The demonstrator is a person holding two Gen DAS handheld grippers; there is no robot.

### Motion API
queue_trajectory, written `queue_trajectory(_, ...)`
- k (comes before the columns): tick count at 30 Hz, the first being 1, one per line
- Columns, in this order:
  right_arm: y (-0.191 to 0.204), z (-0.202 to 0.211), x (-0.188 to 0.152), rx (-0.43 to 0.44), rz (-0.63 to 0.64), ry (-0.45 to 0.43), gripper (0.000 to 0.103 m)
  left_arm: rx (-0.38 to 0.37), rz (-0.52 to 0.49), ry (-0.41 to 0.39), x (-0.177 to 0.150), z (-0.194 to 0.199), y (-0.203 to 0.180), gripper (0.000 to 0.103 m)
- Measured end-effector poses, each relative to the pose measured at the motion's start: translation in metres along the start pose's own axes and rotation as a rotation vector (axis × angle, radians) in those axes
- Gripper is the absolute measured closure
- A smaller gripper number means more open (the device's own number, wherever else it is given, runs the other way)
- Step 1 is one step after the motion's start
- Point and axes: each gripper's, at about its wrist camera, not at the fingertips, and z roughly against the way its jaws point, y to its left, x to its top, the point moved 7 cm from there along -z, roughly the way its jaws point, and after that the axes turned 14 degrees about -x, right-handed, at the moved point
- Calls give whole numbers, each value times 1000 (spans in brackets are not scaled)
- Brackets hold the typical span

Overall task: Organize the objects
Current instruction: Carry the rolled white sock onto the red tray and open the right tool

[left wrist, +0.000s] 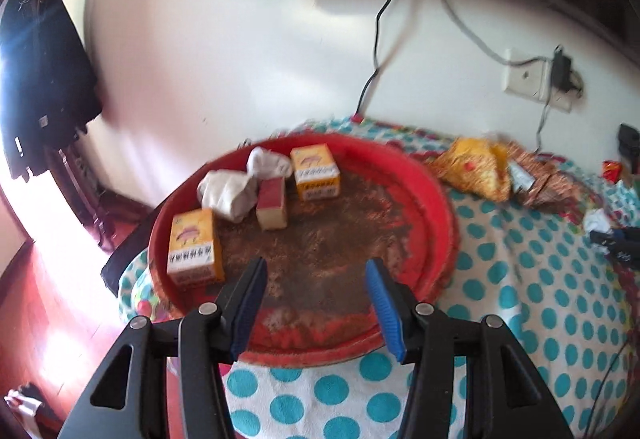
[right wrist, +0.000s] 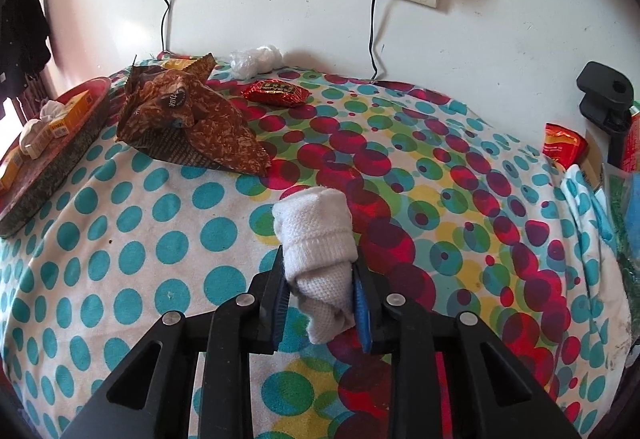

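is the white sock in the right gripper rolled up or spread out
Rolled up: the white sock is a tight bundle, pinched between the right gripper pads.

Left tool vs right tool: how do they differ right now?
The left tool is open with nothing between its blue pads; the right tool is shut on a rolled white sock. The left tool points over the red tray, which holds the boxes and white socks; the right tool is over the dotted cloth, apart from the tray. Both are black with blue pads.
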Motion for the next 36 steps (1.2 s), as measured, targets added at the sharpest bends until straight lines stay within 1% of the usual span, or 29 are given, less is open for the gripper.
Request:
queue_trajectory(2, -5, 1, -4, -14, -17, 7, 77, -9, -21, -20, 0, 1, -2, 50)
queue_trajectory(4, -8, 7, -8, -5, -39, 9, 77, -15, -35, -8, -2, -1, -4, 50)
queue_trajectory(5, -7, 12, -10, 3, -48, 7, 77, -12, -51, -1, -3, -5, -5, 50)
queue_trajectory(7, -6, 24, -14, 18, -51, -2, 77, 17, -86, 9, -6, -7, -6, 50)
queue_trajectory(8, -1, 30, -16, 30, -52, -4, 77, 26, -96, 13, -6, -7, -7, 50)
queue_trajectory(9, 4, 40, -19, 45, -48, -10, 77, 18, -97, 14, -6, -7, -8, 50)
queue_trajectory(11, 15, 55, -21, 75, -30, -23, 77, 9, -108, -2, -4, -5, -9, 50)
queue_trajectory(14, 43, 79, -18, 145, 14, -47, 77, 4, -115, -23, -1, -1, -7, 50)
queue_trajectory(16, 69, 93, -12, 181, 50, -66, 77, -12, -87, -28, 1, 1, -2, 50)
queue_trajectory(20, 128, 125, 7, 269, 121, -101, 77, -6, -26, -47, 5, 6, 13, 50)
queue_trajectory(22, 158, 138, 23, 298, 157, -115, 77, -8, 15, -68, 7, 11, 22, 50)
queue_trajectory(23, 171, 140, 31, 317, 166, -118, 77, -12, 36, -75, 8, 13, 27, 50)
queue_trajectory(24, 192, 145, 38, 335, 173, -119, 77, -15, 58, -81, 9, 14, 31, 50)
queue_trajectory(25, 204, 146, 45, 339, 185, -121, 77, -17, 87, -87, 10, 16, 37, 50)
queue_trajectory(27, 231, 144, 61, 331, 223, -128, 77, -15, 130, -92, 10, 18, 47, 50)
queue_trajectory(31, 270, 125, 89, 330, 239, -95, 77, -1, 198, -97, 10, 21, 66, 50)
queue_trajectory(33, 294, 109, 109, 325, 241, -65, 77, -2, 244, -106, 9, 24, 77, 50)
queue_trajectory(36, 316, 85, 124, 304, 254, -32, 77, -11, 326, -117, 6, 25, 95, 50)
